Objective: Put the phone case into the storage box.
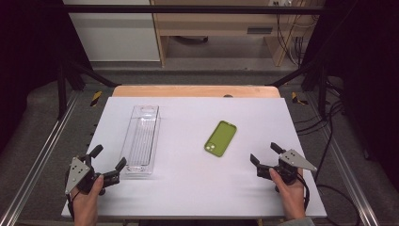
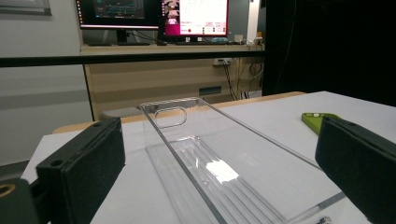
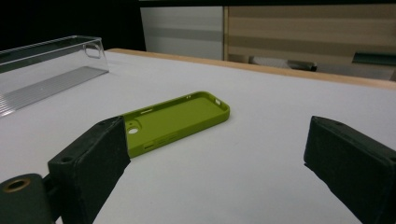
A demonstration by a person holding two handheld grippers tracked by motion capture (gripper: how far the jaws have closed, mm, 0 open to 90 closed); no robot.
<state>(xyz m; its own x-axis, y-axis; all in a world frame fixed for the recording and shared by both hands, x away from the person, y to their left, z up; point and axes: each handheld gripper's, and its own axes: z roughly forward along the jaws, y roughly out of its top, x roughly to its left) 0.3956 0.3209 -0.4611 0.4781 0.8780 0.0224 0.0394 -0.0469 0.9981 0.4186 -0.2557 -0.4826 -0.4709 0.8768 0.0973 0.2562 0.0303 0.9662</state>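
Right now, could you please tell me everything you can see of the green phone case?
The green phone case looks like matte, soft plastic or silicone. It is empty and lies flat with its open side up on the white table. It has raised edges, a camera cutout at its near end and small side openings. It sits right of the clear tray, apart from it. Nothing else touches it.

Setting: a lab or research workroom, arranged as a recording station; a white table top (image 1: 188,188) on a wooden bench edge (image 1: 195,91), enclosed by a dark metal frame (image 1: 188,8) with rails (image 1: 37,155) along both sides; black drapes (image 1: 28,56) at either flank; loose cables (image 1: 329,136) over a grey carpeted floor; two lit computer monitors (image 2: 154,16) on a long wooden desk (image 2: 173,70) behind; a power strip and hanging leads (image 2: 233,65) under that desk.
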